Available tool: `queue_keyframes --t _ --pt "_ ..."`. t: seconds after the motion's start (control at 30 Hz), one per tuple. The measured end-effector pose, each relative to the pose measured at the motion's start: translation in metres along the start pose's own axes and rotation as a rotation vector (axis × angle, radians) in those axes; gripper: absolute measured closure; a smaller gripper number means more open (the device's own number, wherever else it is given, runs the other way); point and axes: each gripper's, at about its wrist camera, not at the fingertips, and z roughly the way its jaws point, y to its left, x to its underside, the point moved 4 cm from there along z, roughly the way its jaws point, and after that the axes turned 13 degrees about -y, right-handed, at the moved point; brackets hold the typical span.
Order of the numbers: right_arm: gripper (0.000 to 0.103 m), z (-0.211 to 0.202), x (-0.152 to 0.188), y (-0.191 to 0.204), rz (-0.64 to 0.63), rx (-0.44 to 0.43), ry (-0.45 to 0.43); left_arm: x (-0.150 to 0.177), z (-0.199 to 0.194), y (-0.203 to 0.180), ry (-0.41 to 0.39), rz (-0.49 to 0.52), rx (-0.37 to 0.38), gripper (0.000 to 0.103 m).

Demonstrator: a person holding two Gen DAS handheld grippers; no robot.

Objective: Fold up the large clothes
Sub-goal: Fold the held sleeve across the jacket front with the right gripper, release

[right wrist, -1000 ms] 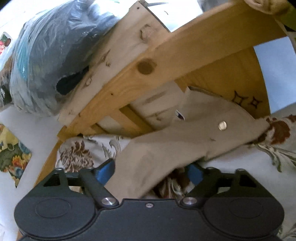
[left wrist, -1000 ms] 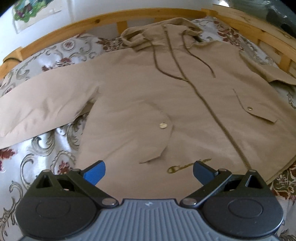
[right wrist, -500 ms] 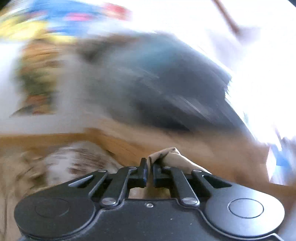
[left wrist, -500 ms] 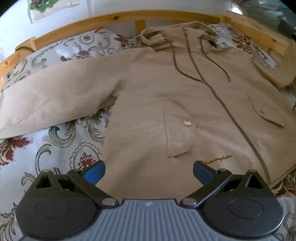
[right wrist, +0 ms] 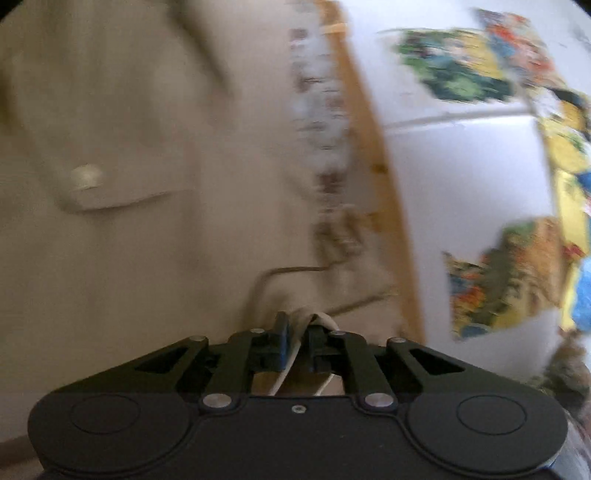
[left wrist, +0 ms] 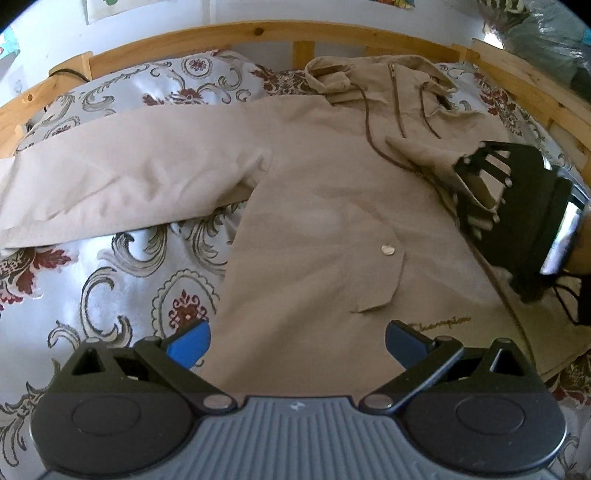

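Likely home bedroom: wooden bed frame (left wrist: 258, 31), floral bedspread (left wrist: 122, 269), wall pictures (right wrist: 509, 280).

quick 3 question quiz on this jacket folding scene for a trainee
1. True or false: the left tongs are shut on the jacket.
2. Which part of the jacket lies between the right tongs: a) hood b) sleeve c) hem?
3. What pattern does the bedspread show?

Key: 1 false, they are open, with nothing between them. 2 b, the sleeve brought across the chest; these tongs are opening. 3 floral scrollwork.
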Motion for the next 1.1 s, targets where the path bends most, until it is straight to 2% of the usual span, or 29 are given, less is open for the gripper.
queue_keyframes --t 0.03,0.07,0.1,0.23,0.27,0.37,0.4,0.47,0.5,0.53,0.57,0.63,0.67,0.7,0.77,0.83,0.87,0.9,0.97,1.0,1.1 --pt "0.066 -0.007 -0.001 0.001 0.048 -0.032 0.0 0.001 0.0 0.001 0.002 -0.002 -0.003 0.001" --pt "0.044 -0.013 -0.002 0.002 0.104 -0.054 -0.005 0.001 0.0 0.002 0.003 -0.007 -0.004 0.001" --pt "0.03 -0.022 -0.002 -0.002 0.202 -0.072 -0.005 0.001 0.001 0.003 0.002 -0.011 -0.002 0.001" --pt "0.023 -0.049 0.013 -0.033 0.632 -0.141 0.023 0.001 0.001 0.005 -0.006 -0.02 0.004 0.001" --pt "0.019 -0.054 0.019 -0.041 0.778 -0.158 0.039 0.001 0.0 0.004 -0.009 -0.023 0.006 0.001" --pt "0.019 -0.059 0.053 -0.062 1.309 -0.226 0.062 0.001 0.0 0.002 -0.009 -0.029 0.013 0.001" --pt "0.019 -0.057 0.065 -0.065 1.446 -0.214 0.083 0.001 -0.001 0.001 -0.008 -0.031 0.015 0.001" --pt "0.02 -0.055 0.093 -0.07 1.72 -0.111 0.142 0.003 -0.001 -0.002 -0.01 -0.031 0.015 0.001" --pt "0.022 -0.056 0.101 -0.071 1.769 -0.046 0.159 0.004 -0.001 -0.003 -0.01 -0.031 0.013 0.001" --pt "0.023 -0.053 0.107 -0.073 1.776 0.035 0.191 0.004 0.0 -0.006 -0.009 -0.031 0.007 0.001" --pt "0.024 -0.047 0.108 -0.073 1.75 0.071 0.225 0.003 0.002 -0.009 -0.011 -0.034 0.0 0.001" --pt "0.034 -0.03 0.106 -0.072 1.708 0.08 0.267 0.001 0.004 -0.014 -0.025 -0.053 0.003 0.001" --pt "0.042 -0.02 0.104 -0.068 1.689 0.068 0.284 0.0 0.005 -0.017 -0.028 -0.066 0.014 0.001" --pt "0.058 -0.015 0.103 -0.065 1.673 0.059 0.307 -0.001 0.006 -0.02 -0.028 -0.076 0.024 0.001" --pt "0.077 -0.003 0.101 -0.059 1.667 0.053 0.364 -0.003 0.006 -0.024 -0.027 -0.079 0.042 0.001" --pt "0.098 0.002 0.103 -0.063 1.711 0.057 0.359 -0.002 0.005 -0.024 -0.034 -0.061 0.041 0.001" --pt "0.103 0.002 0.1 -0.065 1.714 0.071 0.349 -0.001 0.004 -0.024 -0.038 -0.049 0.034 0.001" --pt "0.103 -0.001 0.094 -0.071 1.706 0.08 0.308 0.0 0.004 -0.023 -0.04 -0.04 0.027 0.001" --pt "0.103 -0.003 0.068 -0.089 1.639 0.061 0.172 0.003 0.005 -0.022 -0.033 -0.028 0.016 0.001" --pt "0.103 -0.004 0.044 -0.097 1.572 0.039 0.094 0.005 0.006 -0.022 -0.026 -0.026 0.014 0.001" --pt "0.103 -0.002 -0.013 -0.108 1.441 -0.078 -0.066 0.007 0.006 -0.022 -0.015 -0.025 0.009 0.001"
